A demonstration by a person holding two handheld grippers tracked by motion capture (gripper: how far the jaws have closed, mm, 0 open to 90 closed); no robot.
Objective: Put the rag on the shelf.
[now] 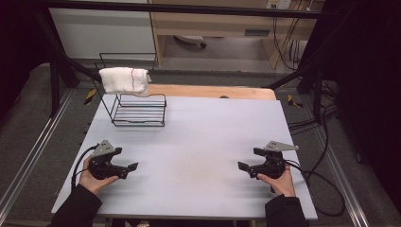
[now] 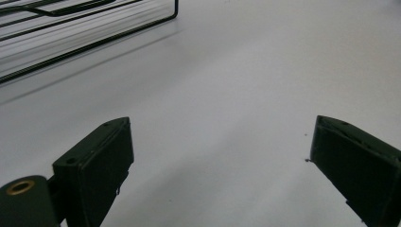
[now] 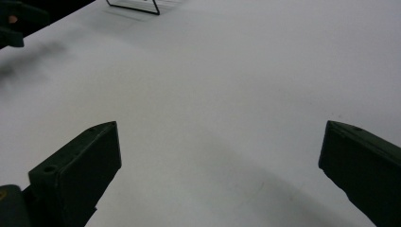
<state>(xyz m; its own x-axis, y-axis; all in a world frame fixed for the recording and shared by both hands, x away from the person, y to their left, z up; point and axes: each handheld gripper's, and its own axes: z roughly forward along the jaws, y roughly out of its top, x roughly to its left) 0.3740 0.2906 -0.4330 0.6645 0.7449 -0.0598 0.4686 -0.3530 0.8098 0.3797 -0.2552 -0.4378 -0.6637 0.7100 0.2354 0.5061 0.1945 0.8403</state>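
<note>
Both jaws are standing wide, gripping nothing. Left gripper (image 1: 124, 169) and right gripper (image 1: 249, 167) are resting low over the bare surface (image 1: 198, 142). Towel (image 1: 124, 79) is already hanging on the wire rack (image 1: 137, 111), far corner; work looks finished.

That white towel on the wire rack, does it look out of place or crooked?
Slightly: the white towel is draped over the wire rack's top rail with one end sticking out past its right side. Nothing looks spilled or damaged.

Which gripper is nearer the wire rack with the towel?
The left gripper: the wire rack, white towel draped over it, stands on its side of the table.
</note>
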